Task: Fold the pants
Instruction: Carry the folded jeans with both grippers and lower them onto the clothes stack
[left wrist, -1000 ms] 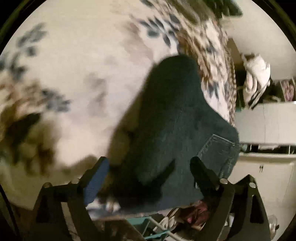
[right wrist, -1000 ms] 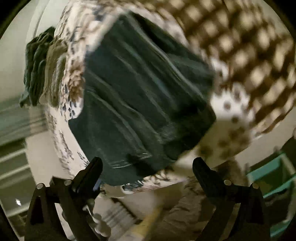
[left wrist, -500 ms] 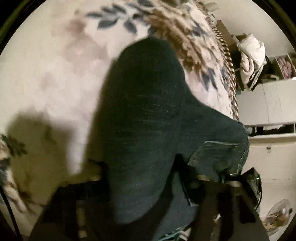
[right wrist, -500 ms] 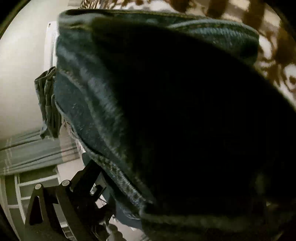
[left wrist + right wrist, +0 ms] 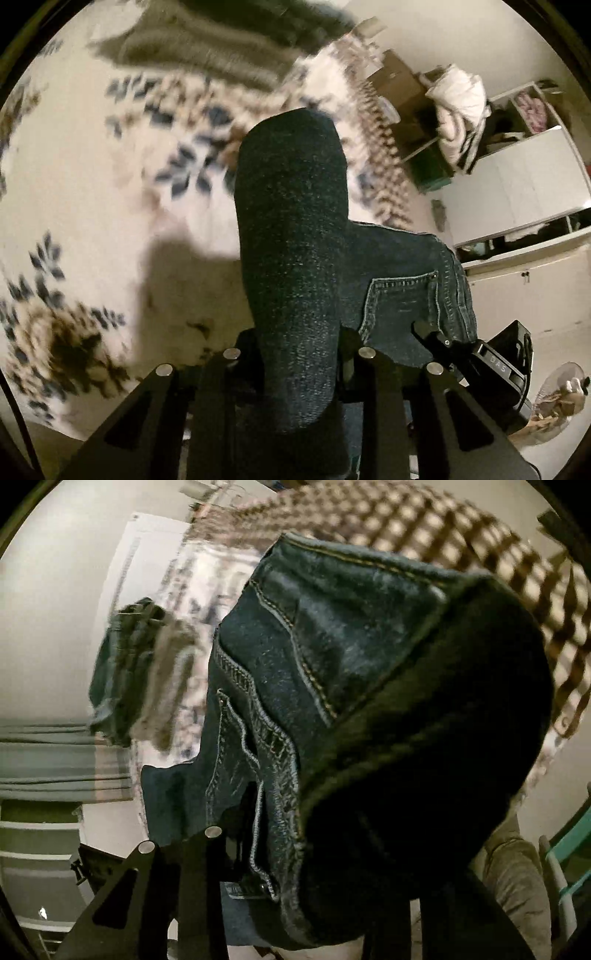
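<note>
Left wrist view: my left tool [image 5: 299, 354] pinches the folded jeans [image 5: 295, 236], lifted above the floral bed [image 5: 92, 184]. Right wrist view: my right tool [image 5: 295, 849] clamps the waistband [image 5: 258, 760]. Carrying step; next, lay them flat.

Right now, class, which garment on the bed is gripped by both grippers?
The dark blue jeans, pinched by the left gripper and right gripper. The other folded clothes lie untouched at the bed's far edge.
</note>
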`<act>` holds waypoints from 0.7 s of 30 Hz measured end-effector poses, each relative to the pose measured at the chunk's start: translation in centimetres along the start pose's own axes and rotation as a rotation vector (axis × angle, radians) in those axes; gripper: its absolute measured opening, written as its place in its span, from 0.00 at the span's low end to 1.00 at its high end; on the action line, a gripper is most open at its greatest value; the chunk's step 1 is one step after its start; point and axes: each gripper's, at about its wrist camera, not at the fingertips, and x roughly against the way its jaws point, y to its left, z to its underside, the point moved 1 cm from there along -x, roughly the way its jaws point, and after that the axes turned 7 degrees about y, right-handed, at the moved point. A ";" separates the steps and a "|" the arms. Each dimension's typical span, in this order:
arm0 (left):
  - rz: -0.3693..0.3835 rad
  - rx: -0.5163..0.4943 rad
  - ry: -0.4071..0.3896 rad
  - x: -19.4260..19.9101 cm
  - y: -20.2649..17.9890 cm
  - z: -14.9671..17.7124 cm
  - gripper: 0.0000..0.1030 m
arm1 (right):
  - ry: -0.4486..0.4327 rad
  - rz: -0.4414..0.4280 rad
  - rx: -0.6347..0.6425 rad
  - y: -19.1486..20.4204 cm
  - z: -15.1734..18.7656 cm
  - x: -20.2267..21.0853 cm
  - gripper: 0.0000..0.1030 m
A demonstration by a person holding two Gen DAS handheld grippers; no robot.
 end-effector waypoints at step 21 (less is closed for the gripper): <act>-0.106 -0.027 -0.163 16.0 1.0 -35.2 0.22 | -0.049 -0.208 0.128 32.3 -16.2 -10.6 0.38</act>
